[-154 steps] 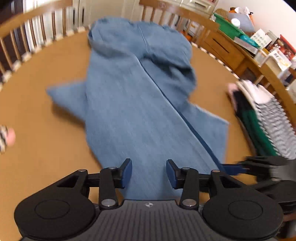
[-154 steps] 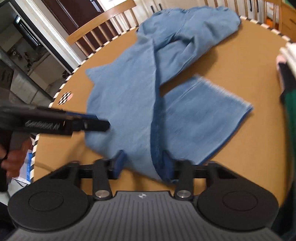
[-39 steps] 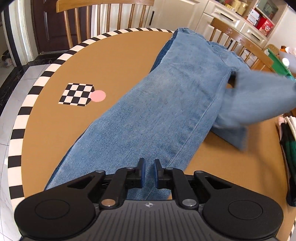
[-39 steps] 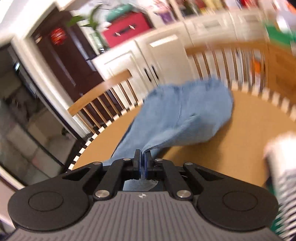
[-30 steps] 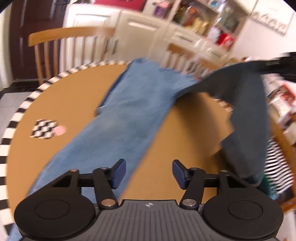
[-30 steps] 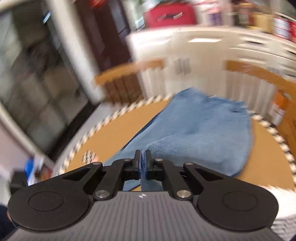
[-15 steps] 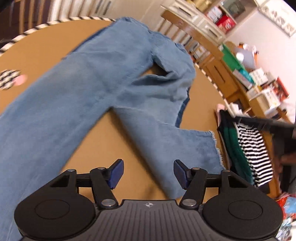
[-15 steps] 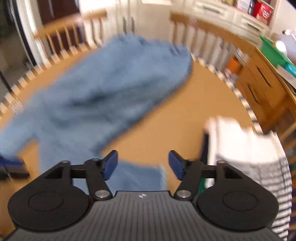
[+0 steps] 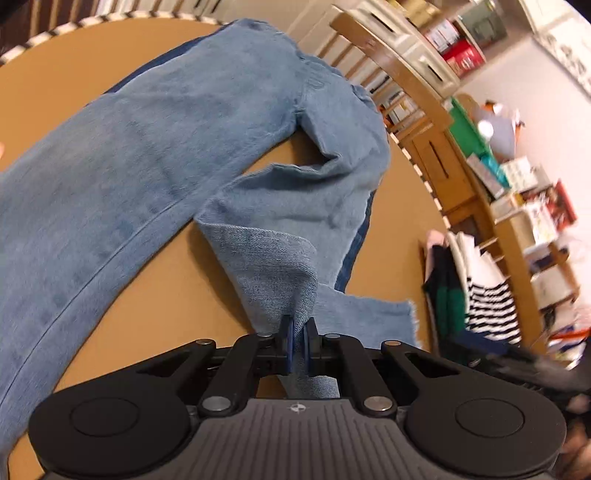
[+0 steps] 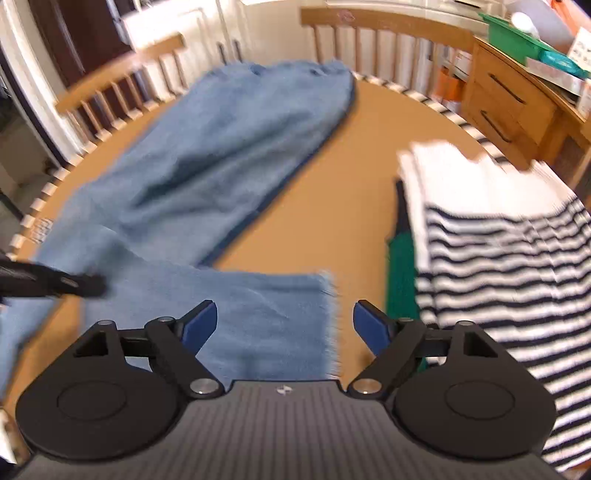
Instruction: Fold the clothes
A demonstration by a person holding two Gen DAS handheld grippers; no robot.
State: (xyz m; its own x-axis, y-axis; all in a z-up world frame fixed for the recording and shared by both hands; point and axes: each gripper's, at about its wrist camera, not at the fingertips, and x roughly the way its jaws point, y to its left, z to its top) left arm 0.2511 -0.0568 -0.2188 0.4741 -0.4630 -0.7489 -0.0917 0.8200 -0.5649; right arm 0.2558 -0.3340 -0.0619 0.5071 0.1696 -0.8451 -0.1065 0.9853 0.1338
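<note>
Light blue jeans (image 9: 147,147) lie spread on the round brown table (image 9: 155,302), legs apart in a V. My left gripper (image 9: 298,345) is shut on the edge of the right trouser leg and lifts a fold of it. In the right wrist view the jeans (image 10: 207,155) stretch away to the far left, and the frayed hem (image 10: 328,317) lies just ahead of my right gripper (image 10: 284,325), which is open and empty above it. The left gripper (image 10: 55,284) shows there as a dark blur at the left.
A folded stack with a navy-and-white striped top (image 10: 498,251) over a green garment (image 10: 400,273) sits at the table's right edge; it also shows in the left wrist view (image 9: 480,291). Wooden chairs (image 10: 369,33) ring the table. A wooden dresser (image 10: 517,96) stands behind.
My left gripper has closed on the right trouser leg's edge and raised a fold. My right gripper, which let go of the leg earlier, stays open and has dropped nearer the hem.
</note>
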